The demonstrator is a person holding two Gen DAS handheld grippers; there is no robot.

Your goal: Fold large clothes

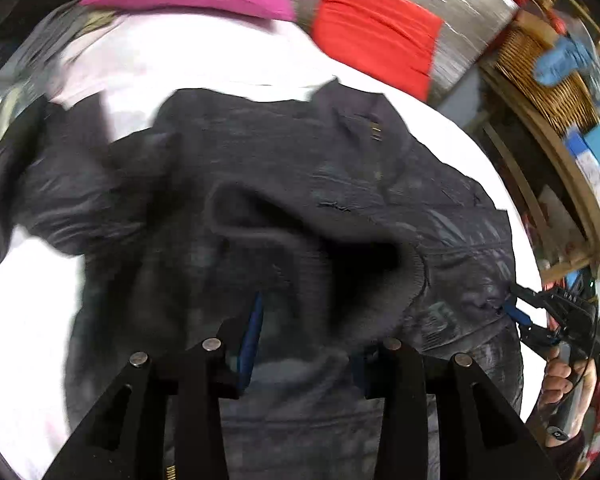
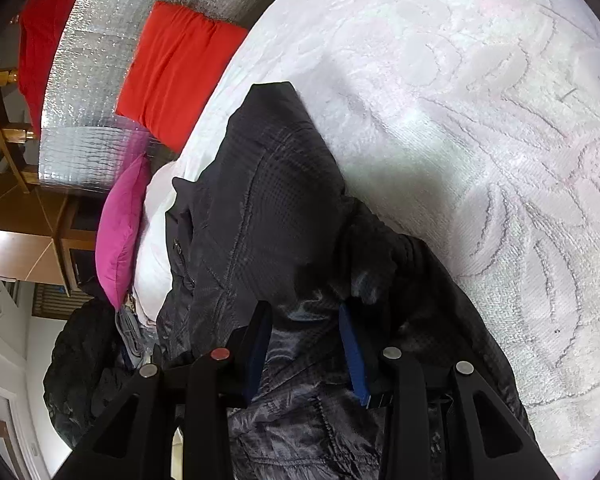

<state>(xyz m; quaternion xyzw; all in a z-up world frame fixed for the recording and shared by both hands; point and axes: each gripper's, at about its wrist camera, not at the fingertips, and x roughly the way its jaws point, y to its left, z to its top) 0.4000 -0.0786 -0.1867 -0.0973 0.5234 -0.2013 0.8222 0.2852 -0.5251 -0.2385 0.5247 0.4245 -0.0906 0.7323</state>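
Jacket (image 2: pixel 268 208) bunched near bedspread (image 2: pixel 480 100) edge

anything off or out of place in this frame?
The dark jacket lies bunched and rumpled on the white bedspread, not flat, with one sleeve flung out sideways. A short dark mark on the fabric may be a snag; too blurred to tell. Nothing else stands out.
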